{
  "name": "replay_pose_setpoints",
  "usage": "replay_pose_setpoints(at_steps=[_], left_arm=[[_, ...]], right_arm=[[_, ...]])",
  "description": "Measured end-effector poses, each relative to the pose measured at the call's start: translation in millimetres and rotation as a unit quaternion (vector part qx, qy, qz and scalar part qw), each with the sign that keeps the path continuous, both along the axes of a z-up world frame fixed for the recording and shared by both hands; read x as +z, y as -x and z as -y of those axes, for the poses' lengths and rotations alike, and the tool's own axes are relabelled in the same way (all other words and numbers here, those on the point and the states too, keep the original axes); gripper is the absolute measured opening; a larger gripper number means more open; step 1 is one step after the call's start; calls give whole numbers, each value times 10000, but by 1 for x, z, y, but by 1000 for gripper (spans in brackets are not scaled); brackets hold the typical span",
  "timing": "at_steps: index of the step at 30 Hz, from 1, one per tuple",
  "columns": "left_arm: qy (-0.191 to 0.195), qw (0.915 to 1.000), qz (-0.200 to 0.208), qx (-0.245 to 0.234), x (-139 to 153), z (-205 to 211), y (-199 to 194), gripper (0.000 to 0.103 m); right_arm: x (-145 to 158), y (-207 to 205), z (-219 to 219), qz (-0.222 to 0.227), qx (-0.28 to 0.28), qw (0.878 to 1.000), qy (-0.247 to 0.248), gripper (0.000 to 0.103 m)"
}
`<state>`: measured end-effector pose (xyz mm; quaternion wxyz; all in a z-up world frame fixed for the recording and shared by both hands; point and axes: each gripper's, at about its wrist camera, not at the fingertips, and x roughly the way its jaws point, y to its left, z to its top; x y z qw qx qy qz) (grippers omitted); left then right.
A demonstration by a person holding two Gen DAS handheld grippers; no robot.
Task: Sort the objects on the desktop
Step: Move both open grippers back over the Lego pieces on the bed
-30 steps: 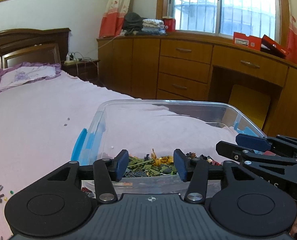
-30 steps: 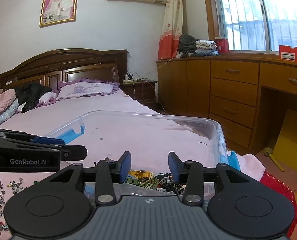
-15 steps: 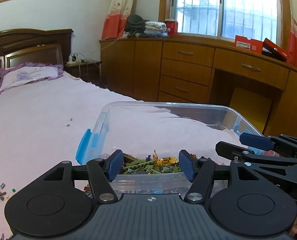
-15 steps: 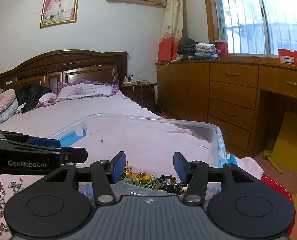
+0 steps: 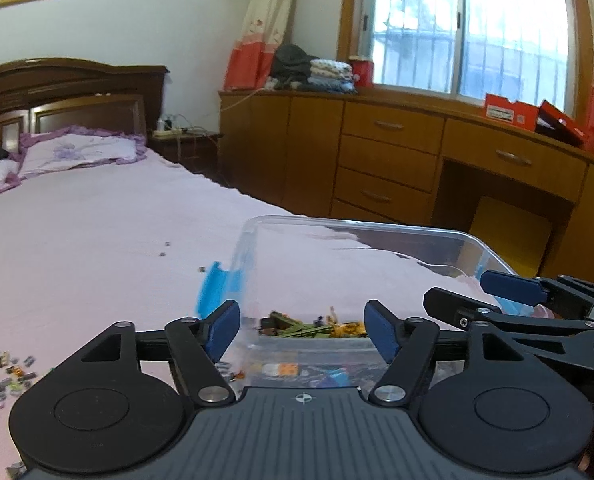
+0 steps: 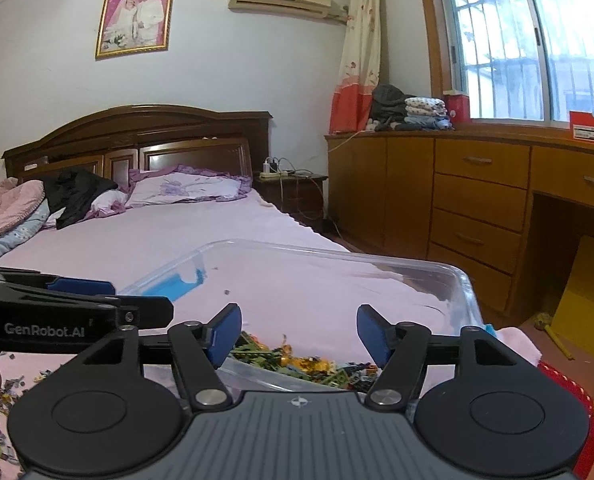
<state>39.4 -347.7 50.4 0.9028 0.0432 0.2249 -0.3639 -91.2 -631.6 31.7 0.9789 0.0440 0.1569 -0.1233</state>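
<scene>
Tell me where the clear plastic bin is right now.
The clear plastic bin sits on the pink bed, straight ahead of both grippers in both wrist views, near the bed's edge facing the wooden drawers, with small bricks piled inside.

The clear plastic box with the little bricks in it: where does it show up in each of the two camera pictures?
Left wrist view: the clear plastic box sits at centre right, just beyond the open left hand-held gripper.
Right wrist view: the box fills the lower centre, beyond the open right hand-held gripper.
Shared landmark: its blue latch on the left side.
</scene>
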Motion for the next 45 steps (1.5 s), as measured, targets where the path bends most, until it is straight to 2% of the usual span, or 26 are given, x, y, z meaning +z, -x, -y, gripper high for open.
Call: replay_pose_setpoints(at_steps=[3,7,11,20,23,29,34,37,41,45], left_arm=[[73,9999,-41,141,2,-16,2,71],[114,9991,-5,397,5,-41,7,80],[107,9971,-92,741,3,-65,10,82],[-89,9886,-416,1445,-18,-123,18,88],[-164,9844,-521,1670,-26,-144,21,88],[-287,9725,-763,2181,-48,-201,43,90],[-341,9544,-953,2810,-60,-247,58,91],[-398,9427,-1021,3151,-67,-266,61,91],[-345,9328,-1054,3429,-69,-281,62,91],[-268,9321,-1036,3459,-68,-285,59,91]], right_arm=[[4,-2,-10,36,115,9999,6,71],[10,-4,-28,99,343,9993,85,76],[15,-6,-52,151,616,9977,241,78],[20,-5,-117,133,1473,9881,417,85],[17,-2,-142,14,1850,9822,321,86],[0,-1,-193,-464,2635,9630,330,87],[-11,-12,-218,-842,2996,9502,141,87],[-21,-20,-221,-1059,3011,9477,12,87],[-33,-29,-214,-1247,2933,9476,-232,87],[-34,-51,-220,-1151,2721,9552,-178,84]])
